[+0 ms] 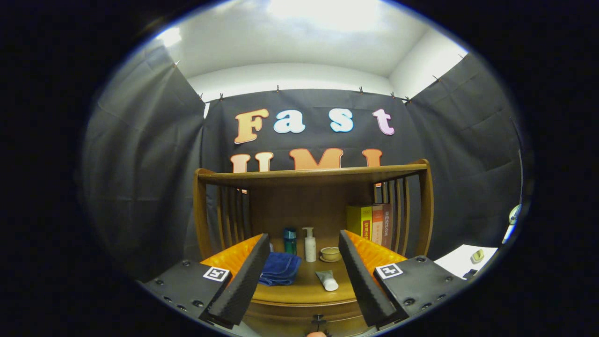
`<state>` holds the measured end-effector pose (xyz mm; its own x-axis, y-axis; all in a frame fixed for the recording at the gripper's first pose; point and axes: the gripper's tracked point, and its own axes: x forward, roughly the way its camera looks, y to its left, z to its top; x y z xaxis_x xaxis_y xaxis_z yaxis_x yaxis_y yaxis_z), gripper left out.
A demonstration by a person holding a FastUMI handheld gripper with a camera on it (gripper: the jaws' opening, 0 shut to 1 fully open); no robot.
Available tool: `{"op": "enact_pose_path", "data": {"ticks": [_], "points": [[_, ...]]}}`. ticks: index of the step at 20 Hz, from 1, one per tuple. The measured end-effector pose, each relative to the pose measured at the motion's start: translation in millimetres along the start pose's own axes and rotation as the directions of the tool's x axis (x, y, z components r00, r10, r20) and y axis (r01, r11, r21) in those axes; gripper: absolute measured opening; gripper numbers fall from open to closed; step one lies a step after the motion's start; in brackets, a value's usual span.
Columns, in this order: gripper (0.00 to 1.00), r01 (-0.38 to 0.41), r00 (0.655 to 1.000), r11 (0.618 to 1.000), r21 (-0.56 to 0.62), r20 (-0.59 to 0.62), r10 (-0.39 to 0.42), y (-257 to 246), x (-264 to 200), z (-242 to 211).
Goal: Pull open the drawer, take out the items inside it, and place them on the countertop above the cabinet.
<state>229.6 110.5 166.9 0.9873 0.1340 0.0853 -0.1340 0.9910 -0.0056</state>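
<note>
My gripper (304, 309) is open, its two fingers spread wide with nothing between them. It hovers in front of a wooden cabinet, level with the countertop (304, 290). Below the fingers, the drawer front shows with a small dark handle (318, 319); the drawer looks closed. On the countertop beyond the fingers lie a folded blue cloth (281, 267) and a small white tube (327, 281).
Further back on the countertop stand a teal bottle (290, 240), a white pump bottle (310, 244) and a small ceramic bowl (330, 254). Books (369, 223) lean at the right under a wooden shelf (313, 175) with slatted sides. A white table (468, 262) stands to the right.
</note>
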Motion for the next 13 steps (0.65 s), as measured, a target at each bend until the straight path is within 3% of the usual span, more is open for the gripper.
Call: {"op": "enact_pose_path", "data": {"ticks": [4, 8, 10, 13], "points": [[0.98, -0.057, 0.998, 0.998, 0.025, -0.006, 0.058, 13, -10, -4], [0.98, -0.026, 0.999, 1.000, -0.002, 0.034, 0.026, 4, -16, 4], [0.98, -0.048, 0.998, 0.999, 0.002, 0.042, 0.048, 12, -12, 4], [0.98, -0.027, 0.999, 0.995, -0.093, -0.038, 0.024, 9, 1, -16]]}}
